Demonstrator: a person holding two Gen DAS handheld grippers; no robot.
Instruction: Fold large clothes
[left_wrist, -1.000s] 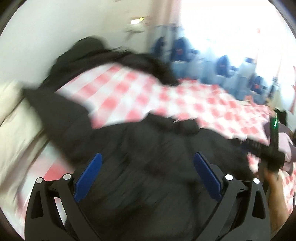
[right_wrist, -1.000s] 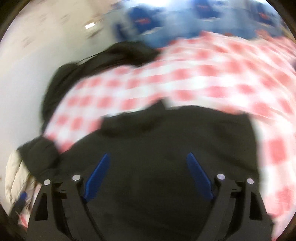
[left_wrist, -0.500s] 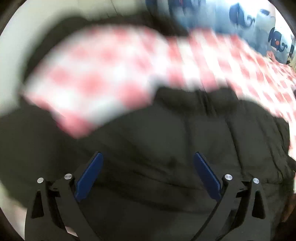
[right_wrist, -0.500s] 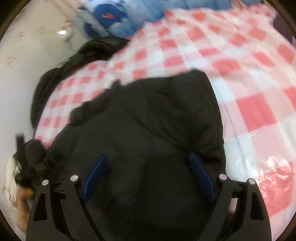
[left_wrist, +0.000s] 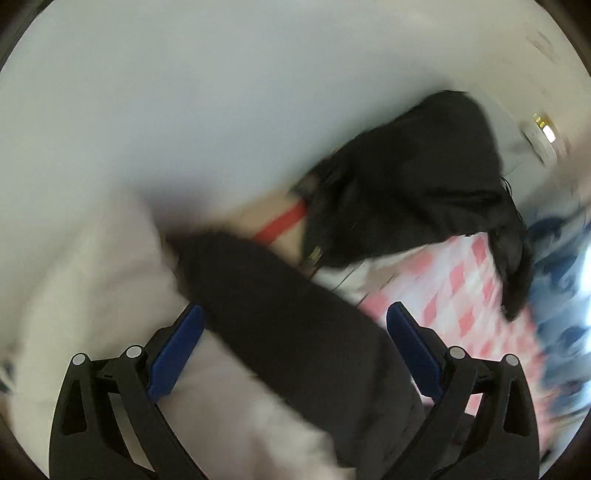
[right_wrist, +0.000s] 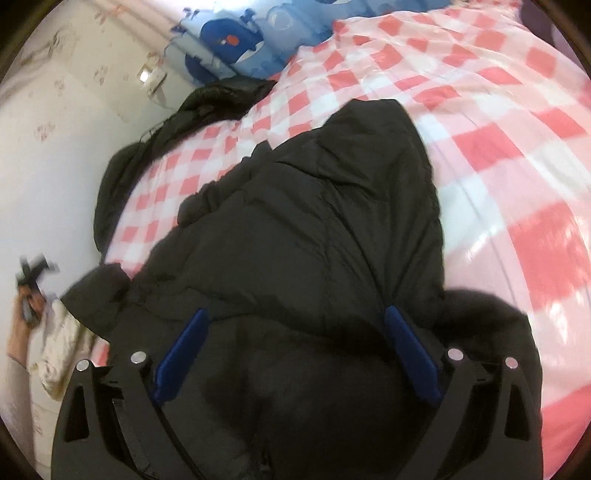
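The black jacket (right_wrist: 314, 229) is laid on the bed (right_wrist: 498, 155), one sleeve (left_wrist: 288, 325) unfolded; both claws are spread wide, nothing gripped.

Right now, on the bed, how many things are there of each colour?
Black: 2, the puffy coat in front and a second black garment by the wall.
Red-and-white checked: 1, the bedcover.
Blue whale print: 1, the bedding.
Total: 4.

Pale wall (right_wrist: 48, 155) beside checked bed (right_wrist: 480, 110)

Matt black puffy jacket (right_wrist: 314, 221), glossy checked bedsheet (right_wrist: 498, 129)
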